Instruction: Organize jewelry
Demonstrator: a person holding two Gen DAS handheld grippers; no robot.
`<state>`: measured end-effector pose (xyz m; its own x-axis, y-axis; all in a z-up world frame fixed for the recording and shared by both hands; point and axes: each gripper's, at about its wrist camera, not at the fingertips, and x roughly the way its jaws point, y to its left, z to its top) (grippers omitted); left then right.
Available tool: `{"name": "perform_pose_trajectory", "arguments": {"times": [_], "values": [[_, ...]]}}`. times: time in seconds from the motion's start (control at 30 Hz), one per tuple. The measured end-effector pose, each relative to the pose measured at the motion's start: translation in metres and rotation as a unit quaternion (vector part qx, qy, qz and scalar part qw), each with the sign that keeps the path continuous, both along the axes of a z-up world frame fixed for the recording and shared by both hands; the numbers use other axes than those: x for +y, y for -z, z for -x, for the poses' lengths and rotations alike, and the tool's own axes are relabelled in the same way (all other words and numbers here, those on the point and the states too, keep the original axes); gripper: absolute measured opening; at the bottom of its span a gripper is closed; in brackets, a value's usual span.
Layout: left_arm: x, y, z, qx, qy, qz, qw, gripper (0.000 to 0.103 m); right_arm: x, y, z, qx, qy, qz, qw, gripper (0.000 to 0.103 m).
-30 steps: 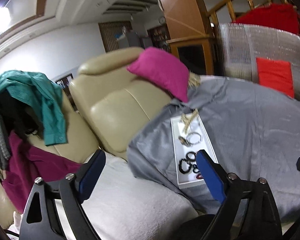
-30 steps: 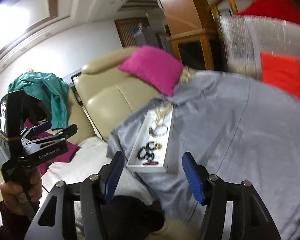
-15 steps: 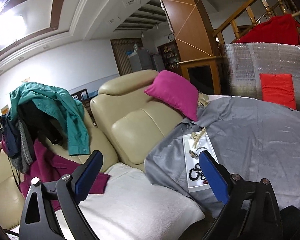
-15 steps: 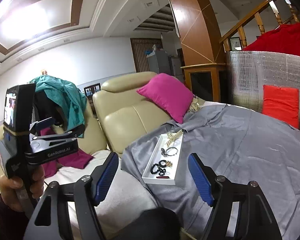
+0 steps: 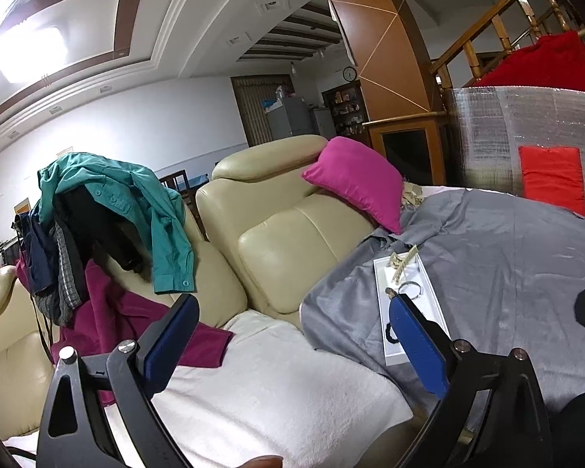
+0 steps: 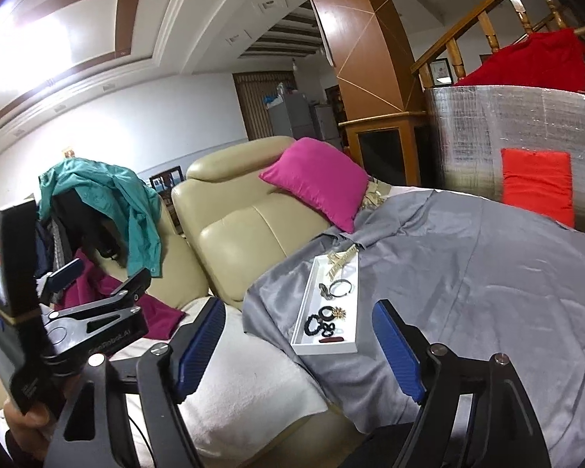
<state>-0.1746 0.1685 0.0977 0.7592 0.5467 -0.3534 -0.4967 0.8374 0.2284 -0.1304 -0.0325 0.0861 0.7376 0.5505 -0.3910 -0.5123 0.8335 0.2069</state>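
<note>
My right gripper [image 6: 298, 341]: blue pads apart, just been widening, nothing between. Left gripper [image 5: 292, 337]: apart too, empty. White tray [image 6: 349, 345] sits on the grey cloth [image 6: 468, 273] at 12 o'clock from my right jaws, well short of reach. Inside: gold chain [image 6: 341, 261] at the far end, limp, light, likely to slither; silver bangle [image 6: 341, 286], stiff, thin, pinch across the rim; black rings [image 6: 318, 323], small, probably slippery. Tray rigid, shallow-walled.

Open air above tray [image 6: 312, 345]; pink cushion [image 6: 316, 179] behind.
</note>
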Motion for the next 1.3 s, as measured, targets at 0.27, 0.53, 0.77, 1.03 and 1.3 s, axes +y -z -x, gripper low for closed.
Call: {"name": "perform_pose_trajectory", "arguments": {"times": [0.27,0.53,0.77,1.03,1.3], "values": [[-0.002,0.012,-0.001,0.008,0.004,0.005,0.9999,0.098,0.001,0.009,0.000,0.006,0.012,0.007,1.000,0.082],[0.008,0.028,-0.008,0.029,0.003,0.017,0.9994,0.098,0.007,0.013,-0.008,0.019,0.015,0.001,1.000,0.083],[0.021,0.038,-0.011,0.041,0.001,0.034,0.9986,0.098,0.019,0.018,-0.014,0.022,0.013,0.012,1.000,0.083],[0.042,0.045,-0.012,0.041,-0.009,0.046,0.9980,0.098,0.031,0.018,-0.018,0.019,0.013,0.026,0.999,0.083],[0.060,0.051,-0.011,0.042,-0.024,0.055,0.9973,0.098,0.049,0.020,-0.018,0.016,0.002,0.039,0.999,0.083]]}}
